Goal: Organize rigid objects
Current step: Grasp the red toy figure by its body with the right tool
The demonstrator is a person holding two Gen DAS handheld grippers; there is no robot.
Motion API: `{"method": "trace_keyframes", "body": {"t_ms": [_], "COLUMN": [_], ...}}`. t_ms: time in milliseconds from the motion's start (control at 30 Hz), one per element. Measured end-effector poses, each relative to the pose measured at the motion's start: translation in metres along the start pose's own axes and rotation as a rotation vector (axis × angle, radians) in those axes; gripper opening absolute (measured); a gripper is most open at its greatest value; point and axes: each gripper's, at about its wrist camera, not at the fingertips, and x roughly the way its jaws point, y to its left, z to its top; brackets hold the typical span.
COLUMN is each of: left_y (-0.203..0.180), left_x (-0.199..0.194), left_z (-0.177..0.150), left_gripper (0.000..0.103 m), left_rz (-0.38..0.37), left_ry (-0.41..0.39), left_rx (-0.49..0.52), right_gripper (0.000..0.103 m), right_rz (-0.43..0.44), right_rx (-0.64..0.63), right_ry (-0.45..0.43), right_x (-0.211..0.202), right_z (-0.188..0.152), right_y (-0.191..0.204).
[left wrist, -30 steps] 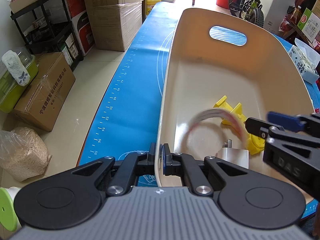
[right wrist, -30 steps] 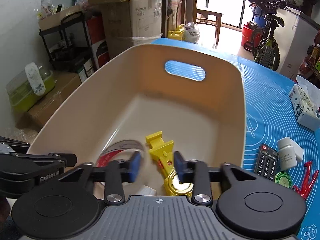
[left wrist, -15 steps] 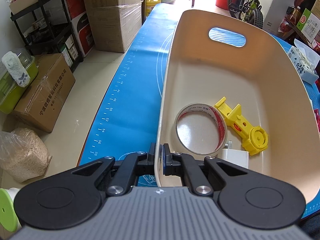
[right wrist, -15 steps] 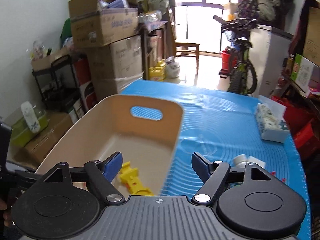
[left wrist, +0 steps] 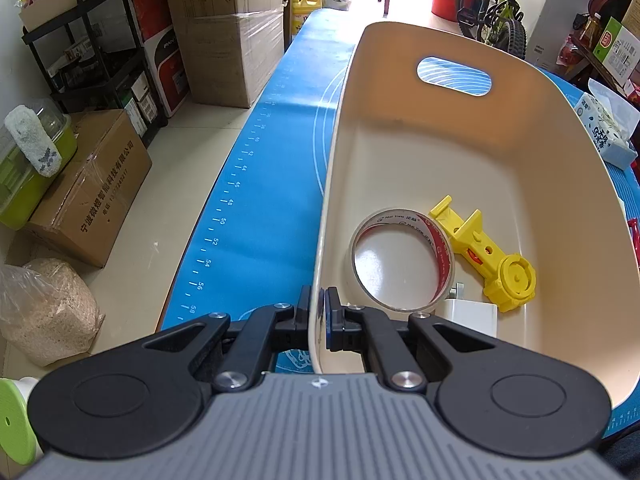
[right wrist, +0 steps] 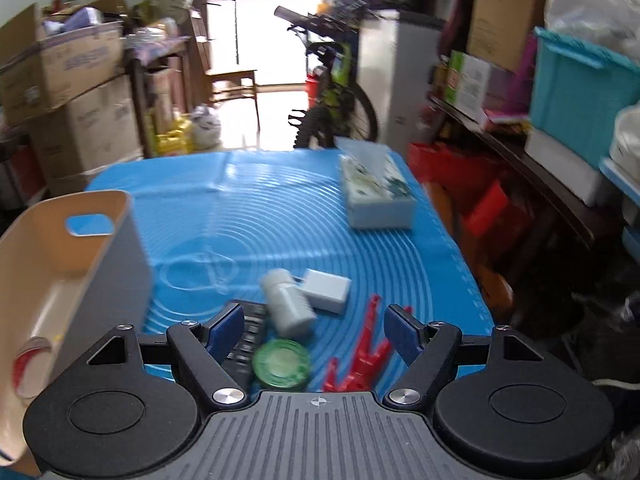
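Observation:
My left gripper (left wrist: pixel 319 318) is shut on the near rim of the cream bin (left wrist: pixel 440 152). Inside the bin lie a tape roll (left wrist: pixel 402 258), a yellow plastic tool (left wrist: pixel 490 258) and a white charger block (left wrist: pixel 472 314). My right gripper (right wrist: pixel 314 326) stands open above the blue mat, nothing between its pads. Below it lie a white bottle (right wrist: pixel 289 303), a white adapter (right wrist: pixel 327 289), a green round lid (right wrist: pixel 281 365), a black remote (right wrist: pixel 245 338) and a red plastic piece (right wrist: pixel 362 360). The bin (right wrist: pixel 60 264) sits at the left of the right wrist view.
A tissue pack (right wrist: pixel 376 192) lies at the far right of the blue mat (right wrist: pixel 240 216). Cardboard boxes (left wrist: pixel 228 28), a black shelf cart (left wrist: pixel 100 48) and a bicycle (left wrist: pixel 496 12) stand around the table. The mat's left edge (left wrist: pixel 224 220) drops to the floor.
The right gripper let the tape roll drop into the bin, opened wide and swung right out of the bin, over the loose items on the mat. The left gripper kept its hold on the rim.

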Motion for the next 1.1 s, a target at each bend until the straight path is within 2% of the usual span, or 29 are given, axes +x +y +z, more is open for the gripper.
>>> {"method": "trace_keyframes", "body": {"t_ms": [200,567,733,867,933,967,1033,1067,1100], "left_y": [0.000,-0.001,-0.001,-0.001,-0.001,-0.001,-0.001,-0.001,-0.001], "left_x": [0.000,0.001,0.001,0.001,0.001,0.001,0.001,0.001,0.001], "left_z": [0.000,-0.001,-0.001,-0.001,-0.001,-0.001,-0.001,-0.001,-0.001], "left_gripper": [0.007,0.007,0.008,0.008,0.008,0.008,0.008,0.008,0.008], "left_rz": [0.003,0.010,0.012,0.012,0.012,0.012,0.012,0.012,0.012], "left_ry": [-0.001,-0.002,-0.003,-0.003,-0.004,-0.003,-0.003,-0.003,-0.003], "left_rx": [0.003,0.007,0.009,0.009,0.009,0.010,0.009,0.009,0.010], "right_gripper": [0.080,0.078,0.075,0.073,0.073,0.072,0.057,0.054,0.045], "right_rz": [-0.084,-0.157,-0.170,-0.157,-0.157,-0.150,-0.121,-0.115,-0.105], "right_rx": [0.053,0.048,0.096,0.122,0.126,0.126,0.122,0.112,0.102], "right_ry": [0.064,0.153,0.173,0.228,0.221,0.216,0.206,0.202,0.196], "right_x": [0.037,0.079,0.090,0.104,0.106,0.106,0.104,0.104,0.103], "right_z": [-0.016,-0.031,-0.030,-0.034,-0.034,-0.035,-0.037,-0.037,-0.037], "right_y": [-0.028,-0.024,-0.031,-0.035,-0.037,-0.037,-0.035,-0.033,-0.030]}}
